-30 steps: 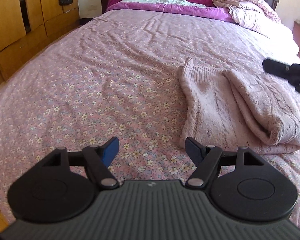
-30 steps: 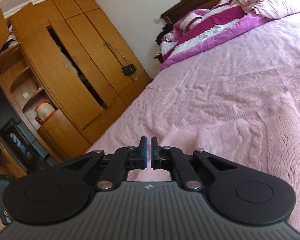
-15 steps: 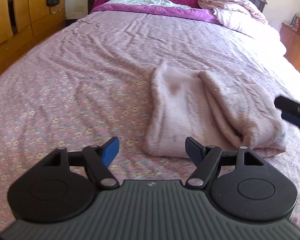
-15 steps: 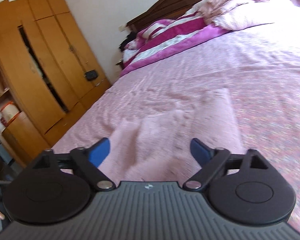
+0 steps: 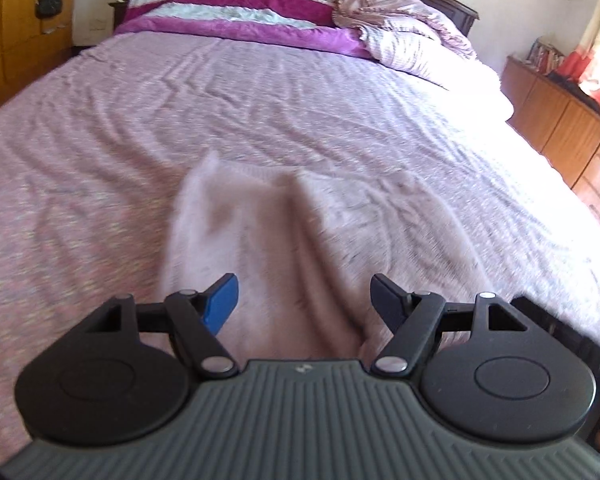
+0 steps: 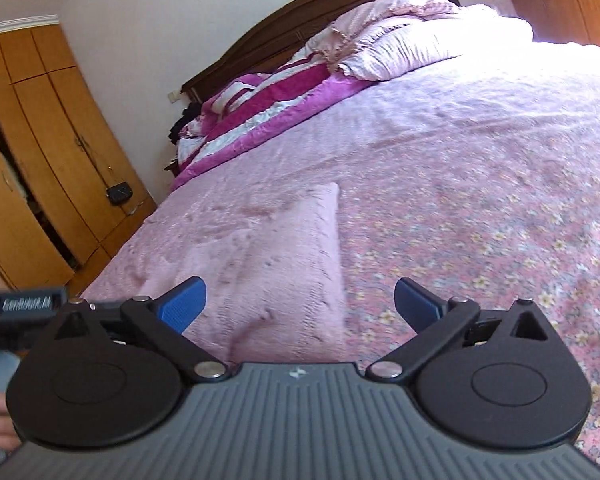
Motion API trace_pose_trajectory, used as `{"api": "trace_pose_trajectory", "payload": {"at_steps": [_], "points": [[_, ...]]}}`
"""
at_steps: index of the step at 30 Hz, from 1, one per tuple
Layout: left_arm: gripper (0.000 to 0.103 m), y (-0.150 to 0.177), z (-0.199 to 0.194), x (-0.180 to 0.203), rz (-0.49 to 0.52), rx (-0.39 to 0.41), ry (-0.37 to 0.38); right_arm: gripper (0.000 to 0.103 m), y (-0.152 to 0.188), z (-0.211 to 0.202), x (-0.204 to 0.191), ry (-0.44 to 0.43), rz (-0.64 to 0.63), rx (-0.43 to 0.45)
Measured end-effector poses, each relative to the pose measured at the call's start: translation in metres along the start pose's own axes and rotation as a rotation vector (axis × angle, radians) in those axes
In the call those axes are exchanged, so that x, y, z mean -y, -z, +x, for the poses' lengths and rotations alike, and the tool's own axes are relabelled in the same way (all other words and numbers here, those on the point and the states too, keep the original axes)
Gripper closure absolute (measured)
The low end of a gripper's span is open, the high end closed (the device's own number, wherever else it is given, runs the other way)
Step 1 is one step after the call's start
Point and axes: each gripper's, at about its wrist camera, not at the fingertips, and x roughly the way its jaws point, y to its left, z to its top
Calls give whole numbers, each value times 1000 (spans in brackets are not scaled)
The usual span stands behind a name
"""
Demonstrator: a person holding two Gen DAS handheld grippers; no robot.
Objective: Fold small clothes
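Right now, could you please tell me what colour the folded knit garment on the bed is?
Pale pink knit garment, lighter than the floral bedspread; the right wrist view shows it best.

1. the sweater is a pale pink knit with a fuzzy, ribbed surface.
2. it lies flat on the bed sheet, folded into a long narrow bundle.
3. a thicker folded layer rests on top along one side, leaving a raised ridge down the middle.
4. one far corner points toward the head of the bed sheet.
5. its near end is blurred in the left wrist view.
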Motion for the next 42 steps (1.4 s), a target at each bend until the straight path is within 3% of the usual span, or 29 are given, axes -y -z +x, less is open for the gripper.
{"api": "trace_pose_trajectory", "payload": {"at_steps": [9,15,17,19,20,23,28,33,36,38,42], "points": [[29,-4,57,3,-136,-43,49,0,10,6,34,-10,28,-10],[32,4,67,6,-180,4,84,0,16,12,53,-14,84,-7],[43,5,67,9,-181,26,81,0,17,12,53,-20,82,1],[64,7,66,13,-172,54,84,0,18,12,52,-21,71,4],[81,7,65,16,-162,68,81,0,19,12,52,-20,66,5],[85,4,61,24,-99,93,67,0,19,12,49,-20,70,8],[87,-7,52,20,-59,111,88,0,8,19,40,-134,129,34],[88,-32,21,11,13,197,95,0,-4,41,11,-199,123,-5],[88,-44,1,-8,66,246,20,0,-9,48,-16,-274,85,-27],[88,-46,0,-27,86,223,-36,0,-7,54,-35,-305,36,-48],[86,-34,29,-69,13,69,-98,0,6,67,-64,-302,-40,-91]]}}
